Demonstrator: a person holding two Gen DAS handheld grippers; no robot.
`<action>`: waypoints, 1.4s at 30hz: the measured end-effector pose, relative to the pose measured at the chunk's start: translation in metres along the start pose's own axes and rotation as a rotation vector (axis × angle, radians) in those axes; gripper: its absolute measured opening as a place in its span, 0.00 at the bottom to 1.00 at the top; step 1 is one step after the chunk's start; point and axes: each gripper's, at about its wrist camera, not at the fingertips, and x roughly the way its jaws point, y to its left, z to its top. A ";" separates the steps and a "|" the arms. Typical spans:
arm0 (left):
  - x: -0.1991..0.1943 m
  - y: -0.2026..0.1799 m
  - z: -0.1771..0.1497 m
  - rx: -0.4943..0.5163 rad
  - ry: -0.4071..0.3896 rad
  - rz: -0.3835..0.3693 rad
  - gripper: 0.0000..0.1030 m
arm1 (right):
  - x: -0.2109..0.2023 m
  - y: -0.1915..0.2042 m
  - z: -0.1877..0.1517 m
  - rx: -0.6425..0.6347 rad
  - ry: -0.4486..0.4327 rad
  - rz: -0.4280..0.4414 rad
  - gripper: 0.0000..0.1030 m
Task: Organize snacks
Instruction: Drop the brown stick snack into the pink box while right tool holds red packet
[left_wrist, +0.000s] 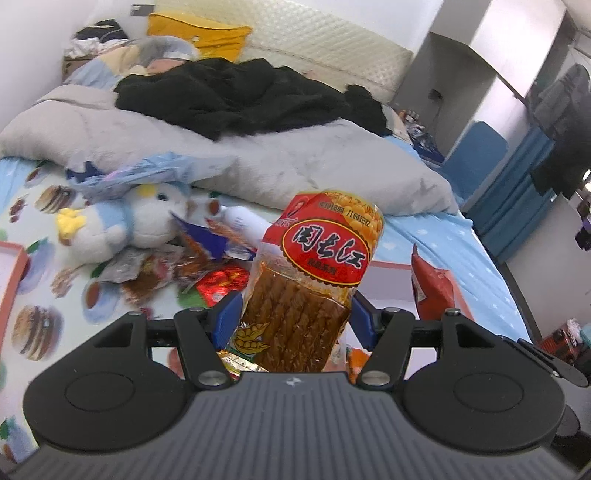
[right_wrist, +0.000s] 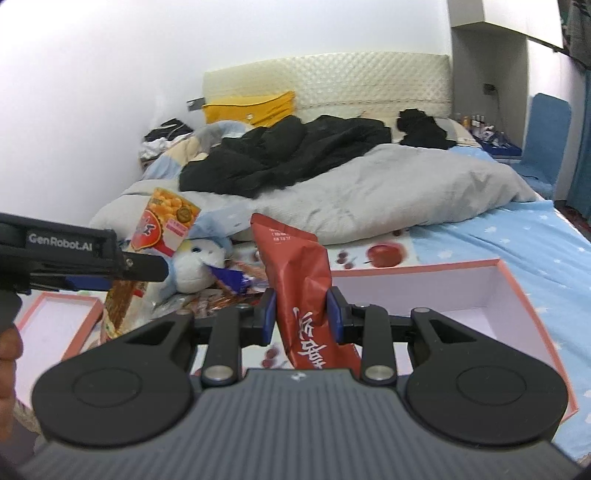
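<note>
- Left gripper (left_wrist: 293, 314): I have its blue pads clamped on the spicy-strip packet (left_wrist: 314, 273), a clear bag with a red oval label and corn print, standing upright between the fingers.
- Right gripper (right_wrist: 301, 314): closed around the dark red snack bag (right_wrist: 295, 280), which rises tilted out of the jaws, its top corner leaning left.
- Pink-rimmed box (right_wrist: 491, 291): open, white inside, directly ahead and right of my right gripper; only the right wrist view shows its interior. In the left view I get just a strip of its rim beyond the packet.
- Second pink-rimmed tray (right_wrist: 59, 314): ahead-left of the right gripper, below the left tool; the left view catches only a corner at its far left edge.
- Loose snack pile (left_wrist: 177, 269): wrappers lying ahead-left of the left gripper, just beside the plush penguin (left_wrist: 122, 225); far clearer in the left view.
- Bed sheet (right_wrist: 517, 240), grey duvet (left_wrist: 258, 162) and black clothing (left_wrist: 236, 99): beyond both grippers.
- The right view alone shows the left tool from the side, with the spicy-strip packet held in it.
</note>
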 end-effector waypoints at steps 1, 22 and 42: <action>0.005 -0.006 0.000 0.005 0.008 -0.008 0.65 | 0.001 -0.005 -0.001 0.006 0.003 -0.007 0.31; 0.157 -0.115 -0.031 0.174 0.227 -0.060 0.66 | 0.059 -0.121 -0.054 0.151 0.175 -0.154 0.32; 0.147 -0.123 -0.040 0.209 0.214 -0.028 0.77 | 0.061 -0.125 -0.062 0.176 0.201 -0.119 0.52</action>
